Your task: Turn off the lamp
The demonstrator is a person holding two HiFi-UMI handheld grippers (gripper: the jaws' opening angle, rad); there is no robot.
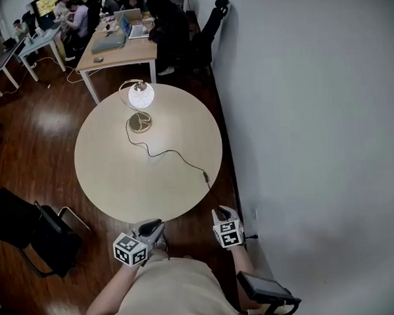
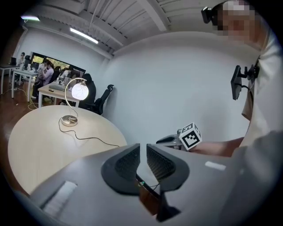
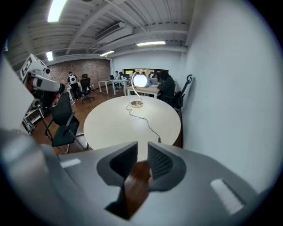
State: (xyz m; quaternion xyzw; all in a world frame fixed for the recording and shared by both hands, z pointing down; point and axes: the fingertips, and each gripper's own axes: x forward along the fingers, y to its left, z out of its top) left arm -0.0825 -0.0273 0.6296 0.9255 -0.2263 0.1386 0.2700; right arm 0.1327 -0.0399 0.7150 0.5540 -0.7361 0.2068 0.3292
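Note:
A lit globe lamp (image 1: 140,95) on a curved gold stem stands at the far side of the round beige table (image 1: 112,171). Its black cord (image 1: 170,152) runs to an inline switch (image 1: 207,179) near the table's right front edge. Both grippers hang short of the near edge, over the floor. My left gripper (image 1: 154,227) has its jaws a narrow gap apart with nothing between them (image 2: 142,148). My right gripper (image 1: 224,214) points down at the table edge, jaws also slightly apart and empty (image 3: 142,145). The lamp (image 3: 139,80) and switch (image 3: 159,140) lie ahead of it.
A grey wall (image 1: 313,114) runs close along the table's right side. A black chair (image 1: 29,228) stands at the front left. Desks with seated people (image 1: 121,32) fill the back of the room. A black device (image 1: 266,291) hangs by the person's right side.

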